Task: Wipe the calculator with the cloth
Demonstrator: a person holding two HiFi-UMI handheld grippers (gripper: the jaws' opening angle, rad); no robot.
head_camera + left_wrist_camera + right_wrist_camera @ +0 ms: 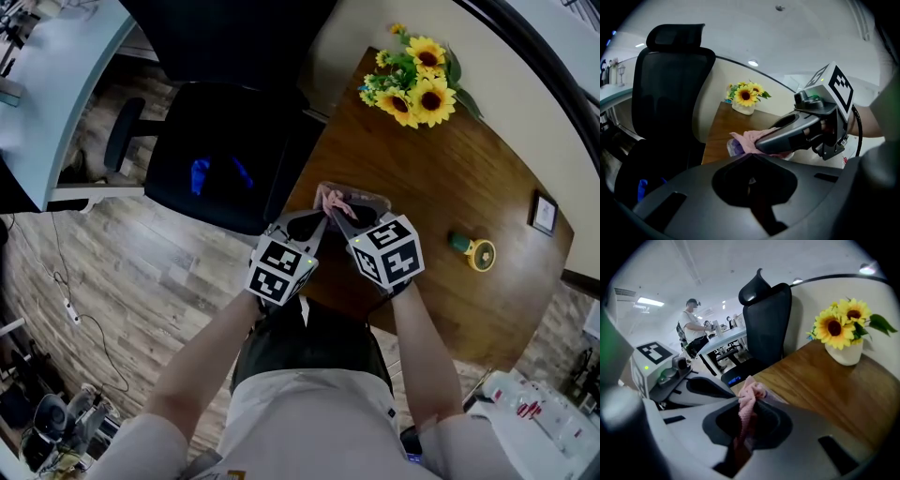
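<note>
A pale purple calculator [370, 202] [735, 148] lies at the near-left edge of the brown table [450, 178]. A pink cloth [333, 200] [747, 139] [749, 397] is bunched on top of it. My right gripper [339, 216] [749, 401] is shut on the cloth, which hangs down between its jaws. My left gripper [317, 220] [750, 157] is beside it, jaws closed at the calculator's near edge. Most of the calculator is hidden under the cloth and both grippers.
A vase of sunflowers [417, 84] [843, 333] stands at the table's far side. A small green and yellow object [478, 253] and a picture frame [544, 213] sit to the right. A black office chair [225, 178] is left of the table. A person [693, 329] stands far off.
</note>
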